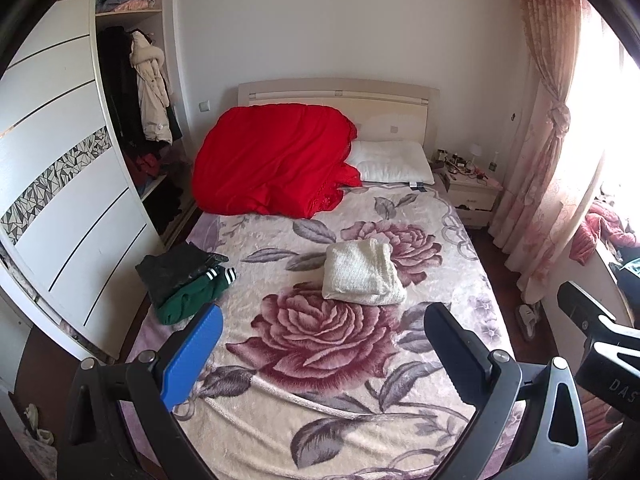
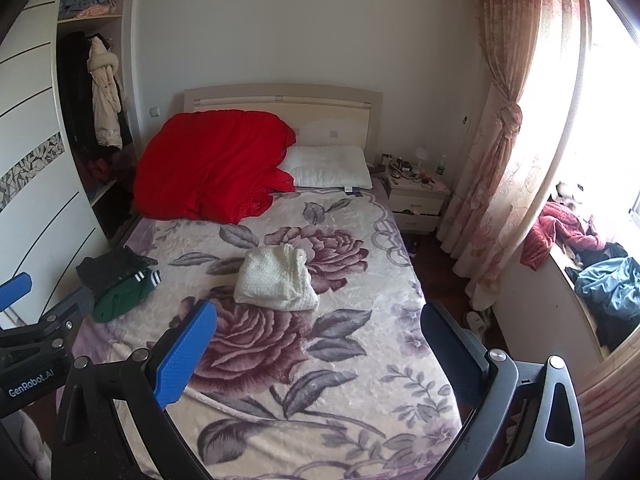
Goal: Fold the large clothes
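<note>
Clothes for this job lie in two places on the bed (image 1: 400, 420): a cream knit (image 1: 362, 274), already squared up near the middle, and a rumpled dark-and-green pile (image 1: 182, 280) at the bed's left edge, beside the wardrobe (image 1: 60, 184). The pile looks like the one not yet folded, so your next reach turns on where it sits. From your left gripper (image 1: 324, 356) it lies forward and to the left, close to the blue finger (image 1: 192, 360); from your right gripper (image 2: 320, 356) it is further off, well to the left, past the left tool's body. Your left hand is the nearer one. The pile's long axis seems to run diagonally, from the black piece at the back down to the green piece with its striped cuffs (image 1: 218, 274) toward you, though the bunching makes that hard to judge.

Both grippers hang over the foot of the bed with fingers spread wide and nothing between them. Neither touches any cloth.

More garments sit heaped on the window ledge (image 2: 600, 280) at your right, nearer the right hand, should you take from there instead.
</note>
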A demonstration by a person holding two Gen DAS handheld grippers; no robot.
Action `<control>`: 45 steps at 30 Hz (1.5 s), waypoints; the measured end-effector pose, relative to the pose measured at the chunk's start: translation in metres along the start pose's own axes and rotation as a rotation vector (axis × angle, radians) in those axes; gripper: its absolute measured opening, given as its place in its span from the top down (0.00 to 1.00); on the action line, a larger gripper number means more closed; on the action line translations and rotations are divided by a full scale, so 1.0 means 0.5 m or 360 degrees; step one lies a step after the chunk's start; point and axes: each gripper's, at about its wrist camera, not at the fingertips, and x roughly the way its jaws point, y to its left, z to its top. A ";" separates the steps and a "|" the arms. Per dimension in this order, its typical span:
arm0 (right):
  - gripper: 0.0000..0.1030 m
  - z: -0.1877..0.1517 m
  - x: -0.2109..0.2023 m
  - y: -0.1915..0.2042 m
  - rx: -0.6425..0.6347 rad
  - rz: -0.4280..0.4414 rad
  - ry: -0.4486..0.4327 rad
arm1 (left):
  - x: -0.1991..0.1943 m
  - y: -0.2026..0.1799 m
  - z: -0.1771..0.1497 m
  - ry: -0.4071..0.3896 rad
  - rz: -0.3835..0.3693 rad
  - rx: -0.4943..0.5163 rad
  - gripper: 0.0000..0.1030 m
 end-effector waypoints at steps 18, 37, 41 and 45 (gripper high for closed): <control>0.00 0.027 -0.014 -0.010 -0.0012 0.0042 -0.0037 | -0.026 0.002 0.011 -0.0045 0.0011 -0.0011 0.00; 0.00 0.041 -0.003 -0.014 -0.0019 0.0059 -0.0044 | -0.041 -0.003 0.023 -0.0093 0.0002 0.0006 0.00; 0.00 0.039 -0.009 -0.013 -0.0009 0.0058 -0.0046 | -0.046 -0.005 0.019 -0.0098 -0.0006 0.0011 0.00; 0.00 0.039 -0.011 -0.013 -0.0006 0.0056 -0.0044 | -0.045 -0.005 0.019 -0.0092 -0.0015 0.0011 0.00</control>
